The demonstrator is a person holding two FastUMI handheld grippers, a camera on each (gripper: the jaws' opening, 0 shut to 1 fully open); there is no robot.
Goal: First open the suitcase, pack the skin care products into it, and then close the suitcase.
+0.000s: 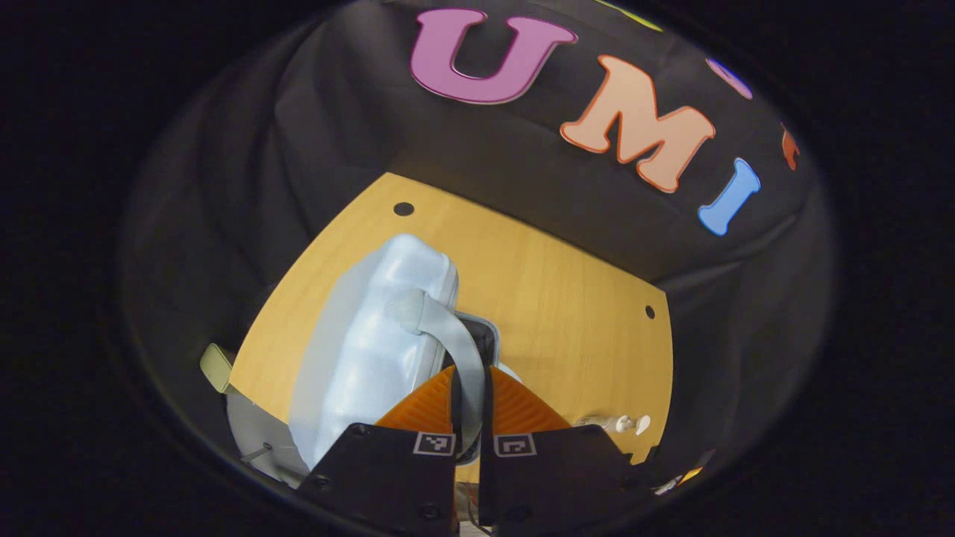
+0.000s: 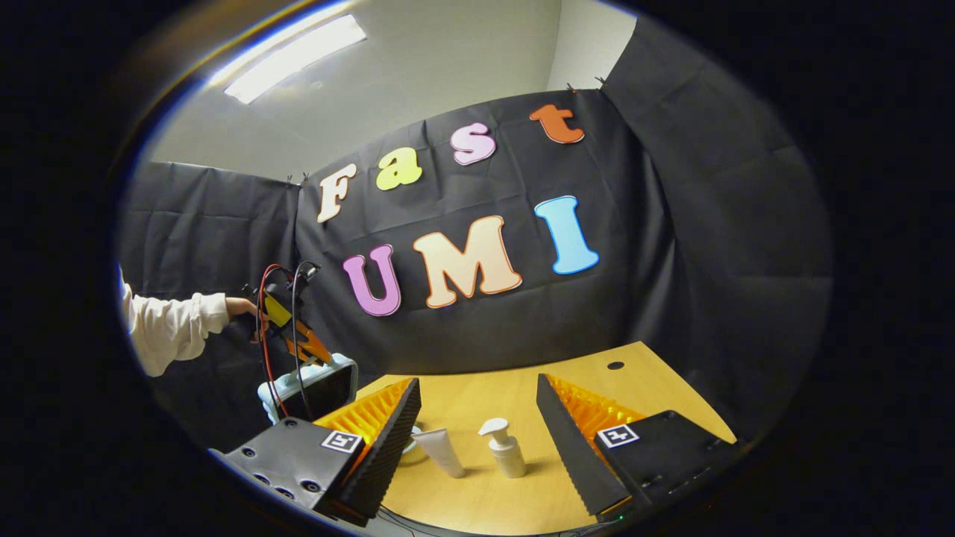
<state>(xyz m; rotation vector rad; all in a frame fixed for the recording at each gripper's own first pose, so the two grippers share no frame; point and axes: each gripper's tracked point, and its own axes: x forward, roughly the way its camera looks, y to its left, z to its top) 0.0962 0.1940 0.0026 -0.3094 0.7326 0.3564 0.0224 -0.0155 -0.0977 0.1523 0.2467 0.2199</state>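
Now left tool [image 1: 468,403] clamps suitcase handle [image 1: 448,328]; lid [image 1: 373,343] raised.

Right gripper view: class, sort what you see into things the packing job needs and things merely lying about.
Needed: suitcase, pump bottle, tube, left tongs, right tongs.
Lying about: table, ceiling light.

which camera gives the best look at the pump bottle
The right gripper view: the pump bottle stands upright on the table, whole, between that gripper's open fingers. The left gripper view catches it small at the table's edge.
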